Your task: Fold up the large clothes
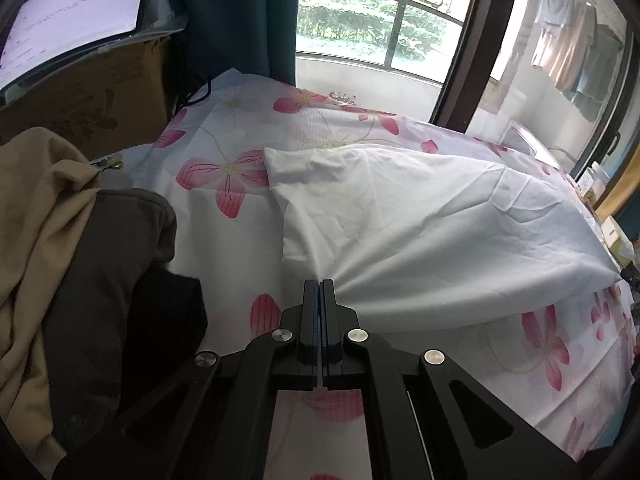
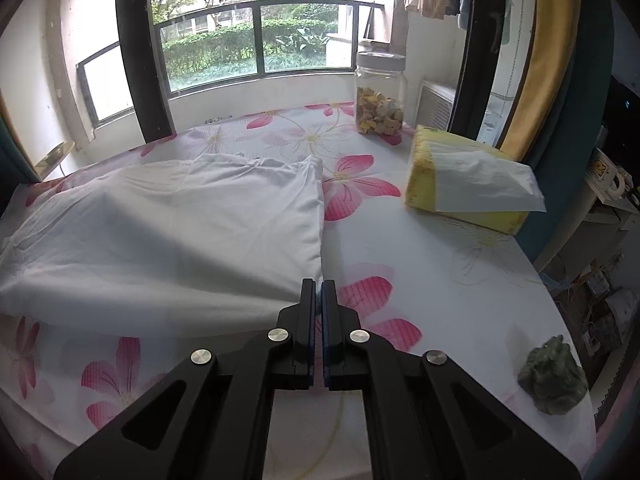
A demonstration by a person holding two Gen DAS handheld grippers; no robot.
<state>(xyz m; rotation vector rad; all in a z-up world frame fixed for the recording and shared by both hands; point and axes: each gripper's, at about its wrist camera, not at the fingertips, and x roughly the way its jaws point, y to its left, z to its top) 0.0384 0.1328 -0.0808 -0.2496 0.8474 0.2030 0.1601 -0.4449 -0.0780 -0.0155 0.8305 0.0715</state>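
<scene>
I had the left gripper [image 1: 319, 280] and the right gripper [image 2: 318, 280] clamped on the white garment's [image 2: 172, 232] near corners. By my read the fold was only starting; it lay mostly flat toward twelve o'clock on the bench [image 2: 440, 280].

Daylight from big window [image 2: 256, 40] at top centre, dark frame, balcony railing [image 1: 384, 4], green shrubs beyond. Teal curtain [image 1: 240, 16] upper centre-left. Laundry [image 1: 568, 48] hangs upper right. Floral-sheet surface [image 2: 460, 280] fills lower frame. Lit monitor [image 1: 72, 20] upper left.
</scene>
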